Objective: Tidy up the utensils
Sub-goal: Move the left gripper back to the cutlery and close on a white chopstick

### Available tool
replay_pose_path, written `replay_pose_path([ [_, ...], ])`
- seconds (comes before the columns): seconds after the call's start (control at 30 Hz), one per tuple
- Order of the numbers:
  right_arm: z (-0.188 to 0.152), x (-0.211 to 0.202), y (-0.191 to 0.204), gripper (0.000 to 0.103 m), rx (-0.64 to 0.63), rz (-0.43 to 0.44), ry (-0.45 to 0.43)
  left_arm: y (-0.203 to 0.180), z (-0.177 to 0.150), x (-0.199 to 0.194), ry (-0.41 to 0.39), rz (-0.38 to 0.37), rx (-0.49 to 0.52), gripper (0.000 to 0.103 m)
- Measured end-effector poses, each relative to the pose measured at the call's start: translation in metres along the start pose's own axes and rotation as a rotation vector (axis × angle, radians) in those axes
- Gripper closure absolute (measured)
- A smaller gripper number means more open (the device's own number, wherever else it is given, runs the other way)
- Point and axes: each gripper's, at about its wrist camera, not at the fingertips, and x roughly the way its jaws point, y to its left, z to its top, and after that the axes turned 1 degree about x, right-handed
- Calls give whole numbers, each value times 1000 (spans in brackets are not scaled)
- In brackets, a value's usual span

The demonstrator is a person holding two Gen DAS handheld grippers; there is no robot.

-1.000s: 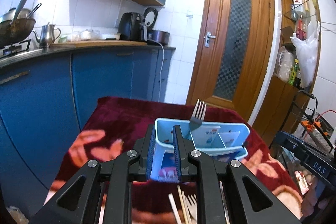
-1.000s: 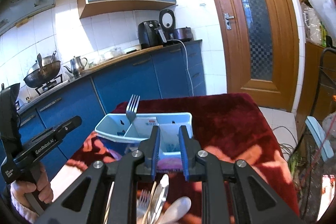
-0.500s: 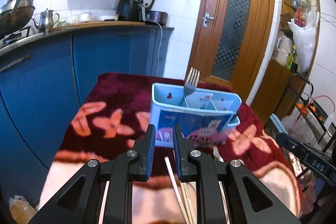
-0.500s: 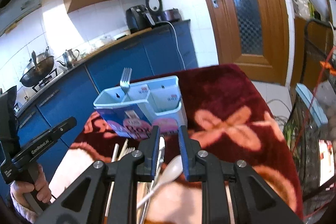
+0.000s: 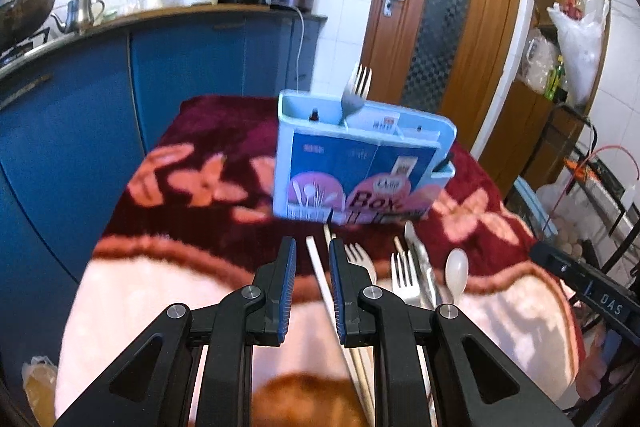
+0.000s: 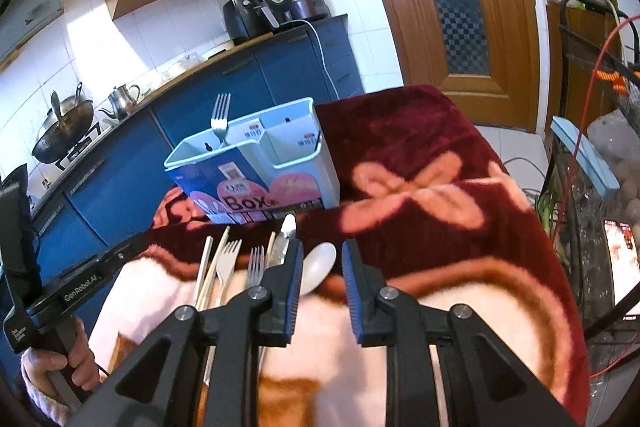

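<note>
Both grippers have come lower and tilted down since a second ago, so the loose utensils on the blanket (image 5: pixel 168 291) now show before them. Left gripper (image 5: pixel 313 251) stands narrowly apart over a chopstick (image 5: pixel 320 275), pinching nothing. Right gripper (image 6: pixel 322 251) has just been opening, a spoon (image 6: pixel 318 267) between its jaws, untouched. One fork (image 6: pixel 220 119) stands in the blue box (image 6: pixel 256 167)

Fork (image 5: pixel 357 87) upright in blue box (image 5: pixel 360 175); utensils (image 5: pixel 404 277) flat.
</note>
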Motion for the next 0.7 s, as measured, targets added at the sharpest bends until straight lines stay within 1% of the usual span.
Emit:
replay_pose_path([
  [0.13, -5, 5, -6, 79, 16, -15, 24, 1, -7, 14, 57, 3, -10, 86],
  [0.33, -10, 16, -14, 79, 33, -44, 66, 1, -12, 32, 110, 1, -24, 86],
  [0.57, -15, 29, -18, 79, 51, -38, 103, 6, -14, 51, 181, -23, -55, 86],
  [0.7, -17, 34, -19, 79, 54, -36, 116, 6, -13, 58, 202, -32, -62, 86],
])
